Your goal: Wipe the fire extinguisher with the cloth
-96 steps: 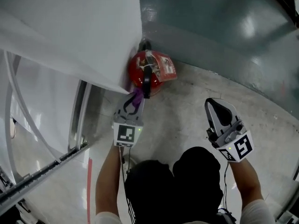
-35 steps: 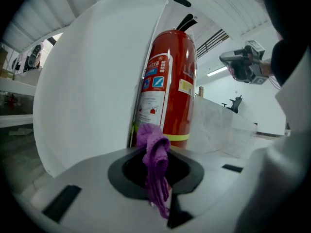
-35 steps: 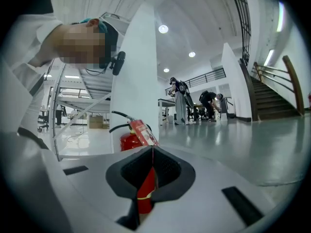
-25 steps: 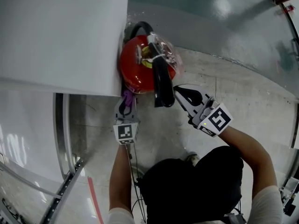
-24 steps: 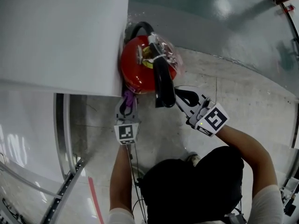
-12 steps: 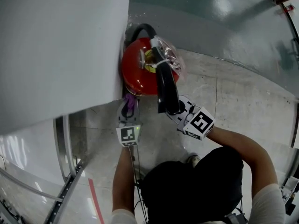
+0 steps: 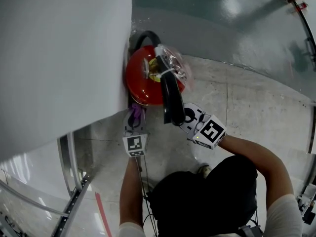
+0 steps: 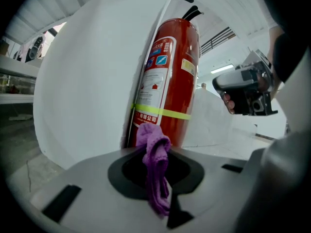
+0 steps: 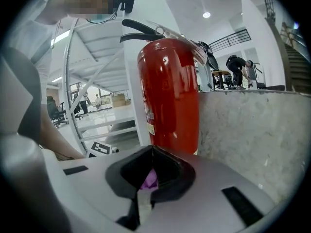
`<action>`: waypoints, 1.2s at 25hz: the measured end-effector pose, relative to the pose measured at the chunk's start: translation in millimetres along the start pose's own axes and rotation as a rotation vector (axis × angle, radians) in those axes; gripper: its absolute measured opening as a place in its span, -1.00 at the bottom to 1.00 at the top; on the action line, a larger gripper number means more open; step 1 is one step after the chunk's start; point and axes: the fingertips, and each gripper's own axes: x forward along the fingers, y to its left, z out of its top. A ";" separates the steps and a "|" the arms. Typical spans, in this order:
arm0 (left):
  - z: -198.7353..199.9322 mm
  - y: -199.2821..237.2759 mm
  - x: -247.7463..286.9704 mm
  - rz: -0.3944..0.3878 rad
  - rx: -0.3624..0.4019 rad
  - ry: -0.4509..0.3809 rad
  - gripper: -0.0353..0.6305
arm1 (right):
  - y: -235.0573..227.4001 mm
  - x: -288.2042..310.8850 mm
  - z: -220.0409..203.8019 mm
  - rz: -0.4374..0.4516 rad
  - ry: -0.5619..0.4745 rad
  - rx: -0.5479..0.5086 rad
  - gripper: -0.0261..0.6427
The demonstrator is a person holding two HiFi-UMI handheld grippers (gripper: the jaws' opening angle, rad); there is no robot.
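The red fire extinguisher (image 7: 144,78) stands on the floor against a white panel, with its black discharge horn (image 7: 170,100) pointing toward me. My left gripper (image 7: 135,111) sits just in front of the cylinder's base, shut on a purple cloth (image 7: 135,114). In the left gripper view the cloth (image 8: 154,161) bunches out of the jaws close to the cylinder (image 8: 167,81); whether it touches is unclear. My right gripper (image 7: 181,118) is shut, its tips at the horn's lower end. In the right gripper view the cylinder (image 9: 167,96) rises just beyond the closed tips (image 9: 152,148).
A white panel (image 7: 64,58) fills the left. A grey-green wall (image 7: 222,19) runs behind the extinguisher over a concrete floor (image 7: 252,112). A metal rail (image 7: 69,201) lies at the lower left. People stand far off (image 9: 238,64) in the right gripper view.
The right gripper has come down and leftward, its tips now at the end of the black horn. The left gripper with the cloth has hardly shifted.
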 end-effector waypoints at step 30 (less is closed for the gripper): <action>248.4 -50.4 -79.6 0.122 0.403 -0.206 -0.72 | -22.3 -71.9 38.8 -0.031 -0.184 -0.011 -0.89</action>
